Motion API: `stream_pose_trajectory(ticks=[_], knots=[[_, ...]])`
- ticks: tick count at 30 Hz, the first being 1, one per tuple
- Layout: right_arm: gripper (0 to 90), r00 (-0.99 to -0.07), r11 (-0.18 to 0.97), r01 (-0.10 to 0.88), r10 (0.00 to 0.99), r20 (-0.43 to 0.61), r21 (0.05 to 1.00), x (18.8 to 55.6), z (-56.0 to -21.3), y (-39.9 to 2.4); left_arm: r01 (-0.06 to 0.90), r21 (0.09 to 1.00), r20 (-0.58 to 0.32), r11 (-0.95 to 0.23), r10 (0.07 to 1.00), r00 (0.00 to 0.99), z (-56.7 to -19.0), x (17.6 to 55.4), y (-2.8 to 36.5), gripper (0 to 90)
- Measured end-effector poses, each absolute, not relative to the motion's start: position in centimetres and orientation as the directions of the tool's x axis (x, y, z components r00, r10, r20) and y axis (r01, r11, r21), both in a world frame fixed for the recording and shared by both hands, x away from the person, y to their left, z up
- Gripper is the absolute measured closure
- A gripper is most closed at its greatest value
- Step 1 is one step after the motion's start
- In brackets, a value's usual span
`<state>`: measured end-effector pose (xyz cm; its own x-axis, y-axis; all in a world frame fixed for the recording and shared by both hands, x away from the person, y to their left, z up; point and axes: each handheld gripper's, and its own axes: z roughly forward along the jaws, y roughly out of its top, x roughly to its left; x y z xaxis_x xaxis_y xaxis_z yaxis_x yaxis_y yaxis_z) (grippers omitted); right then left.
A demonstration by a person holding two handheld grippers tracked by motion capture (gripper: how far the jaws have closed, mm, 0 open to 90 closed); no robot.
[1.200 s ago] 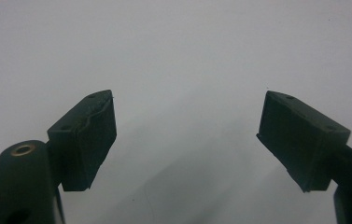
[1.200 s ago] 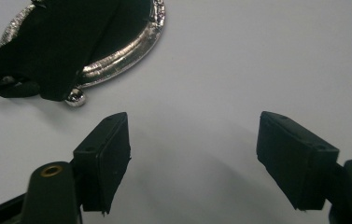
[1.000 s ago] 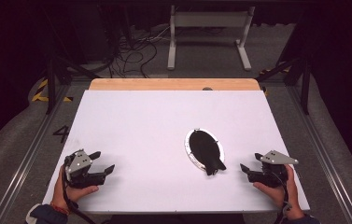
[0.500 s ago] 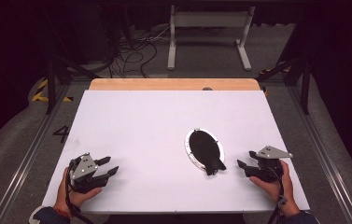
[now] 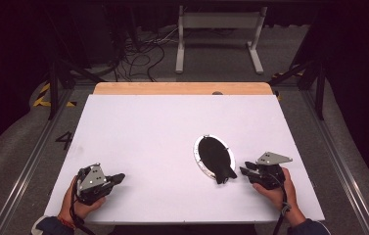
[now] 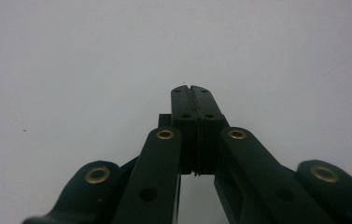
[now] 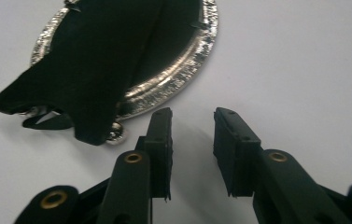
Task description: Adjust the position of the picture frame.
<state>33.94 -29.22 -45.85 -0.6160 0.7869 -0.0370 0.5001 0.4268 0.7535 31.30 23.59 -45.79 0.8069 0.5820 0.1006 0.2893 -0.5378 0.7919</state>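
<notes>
Clearly the black cloth [image 7: 89, 70] draped over the silver-rimmed oval frame [image 7: 173, 84] is soft, light; pinch its loose corner; right hand-held gripper [image 7: 192, 126] partly open, closing, empty; left hand-held gripper [image 6: 193, 100] closed, empty.

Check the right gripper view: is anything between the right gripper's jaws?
No: the right gripper has an open gap between its jaws with bare white table showing through it, and the black pouch lies beyond, up-left of the tips.

A white table [image 5: 172, 142] with a wooden far edge stands before tangled cables [image 5: 140, 51] and a grey metal frame [image 5: 219, 29].
</notes>
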Motion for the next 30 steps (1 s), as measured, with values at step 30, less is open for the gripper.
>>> stream_pose_trajectory(ticks=[30], knots=[[81.1, -0.708, 0.483, 0.459, 0.706, -0.022, 0.746, 33.7, -45.9, -24.1, 0.297, 0.775, 0.083, -0.558, 0.556, 0.827, -46.1, 32.1, 21.7, 88.2]])
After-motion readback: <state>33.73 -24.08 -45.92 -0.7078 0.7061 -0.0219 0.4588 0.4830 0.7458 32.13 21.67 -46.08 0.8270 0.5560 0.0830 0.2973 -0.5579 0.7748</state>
